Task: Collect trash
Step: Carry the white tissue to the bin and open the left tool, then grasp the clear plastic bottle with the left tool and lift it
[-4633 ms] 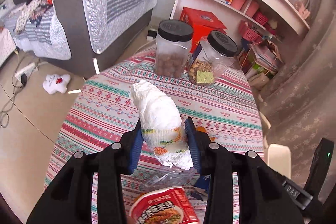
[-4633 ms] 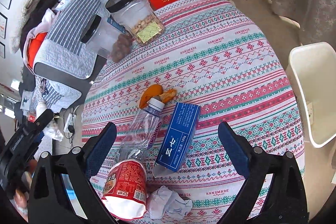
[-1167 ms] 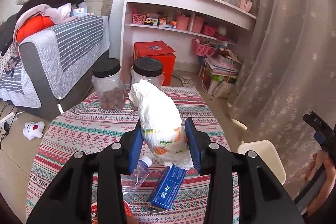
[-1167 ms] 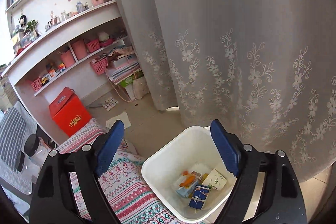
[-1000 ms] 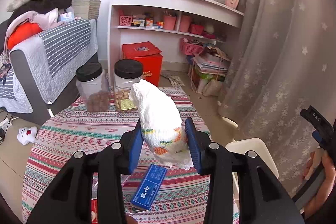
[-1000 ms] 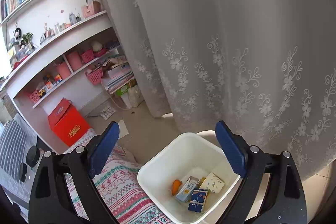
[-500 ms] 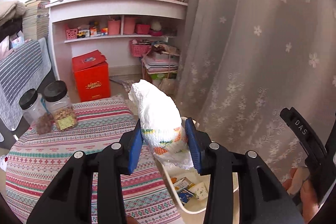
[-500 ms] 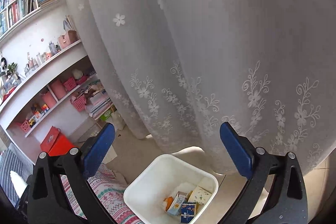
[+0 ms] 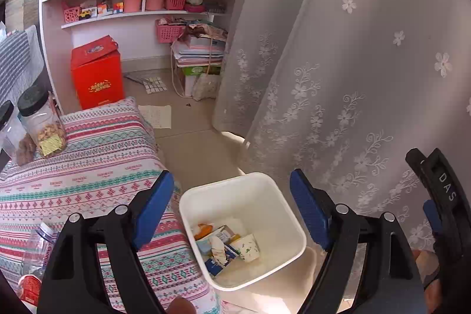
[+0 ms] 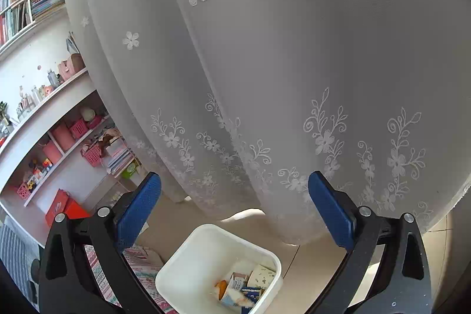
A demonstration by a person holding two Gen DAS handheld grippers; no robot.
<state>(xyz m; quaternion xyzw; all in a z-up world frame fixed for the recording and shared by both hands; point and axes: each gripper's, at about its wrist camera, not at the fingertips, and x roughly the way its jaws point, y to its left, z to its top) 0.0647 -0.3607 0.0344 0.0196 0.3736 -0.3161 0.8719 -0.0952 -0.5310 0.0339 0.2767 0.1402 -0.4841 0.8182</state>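
Left tongs (image 9: pixel 231 206) spread wide, holding nothing, above white bin (image 9: pixel 265 190). Right tongs (image 10: pixel 234 206) also wide, empty, over same bin (image 10: pixel 182 270). Trash (image 9: pixel 225 244) lies in bin bottom: crumpled tissue, small boxes, orange scrap. Bin on floor beside tabletop (image 9: pixel 88 161). Bottle (image 9: pixel 38 249) on tabletop. Jar (image 9: pixel 41 119) at far edge. Curtain (image 9: pixel 353 64) behind.

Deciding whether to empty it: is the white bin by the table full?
Not full. The bin holds scraps only at its bottom; bare white walls show above them.
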